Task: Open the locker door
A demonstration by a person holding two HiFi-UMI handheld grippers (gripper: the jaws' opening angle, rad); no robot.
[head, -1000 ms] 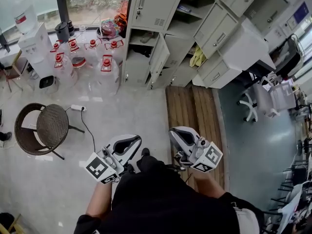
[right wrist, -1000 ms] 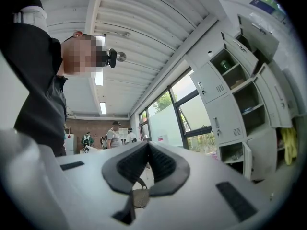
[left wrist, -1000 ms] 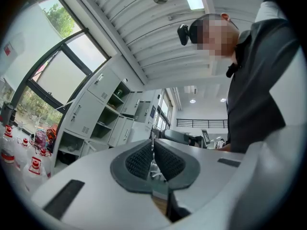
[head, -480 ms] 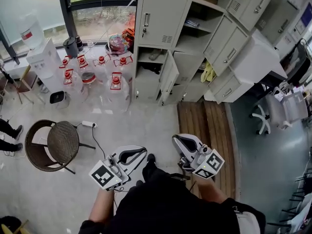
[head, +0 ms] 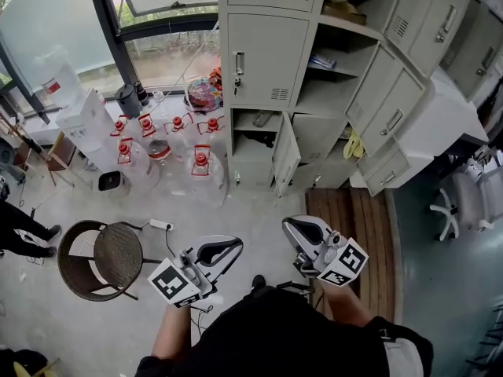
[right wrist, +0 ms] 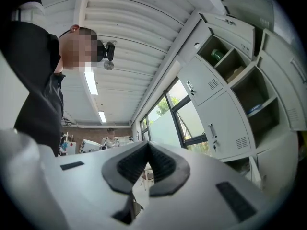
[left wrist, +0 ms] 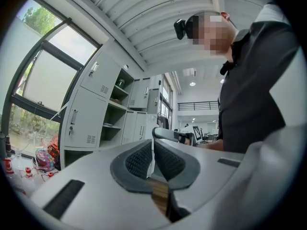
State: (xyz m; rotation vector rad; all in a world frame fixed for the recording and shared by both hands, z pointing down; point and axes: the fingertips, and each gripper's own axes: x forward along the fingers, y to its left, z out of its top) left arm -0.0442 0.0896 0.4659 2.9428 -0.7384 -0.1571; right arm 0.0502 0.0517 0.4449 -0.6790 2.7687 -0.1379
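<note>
The grey locker bank fills the top of the head view. Its closed door carries an upright handle; beside it, shelves stand open, and a low door hangs ajar. My left gripper and right gripper are held at waist height over the floor, well short of the lockers. Both are shut with nothing between the pads. The left gripper view has the closed door at left behind the left gripper. The right gripper view has it at right of the right gripper.
Water jugs with red caps and a white dispenser stand left of the lockers under the window. A round wicker chair and a power strip are on the floor at left. A wooden platform lies at right, and a person's legs show at far left.
I have walked toward the lockers: they sit lower and larger in the head view. Both grippers moved forward with me and stayed shut.
</note>
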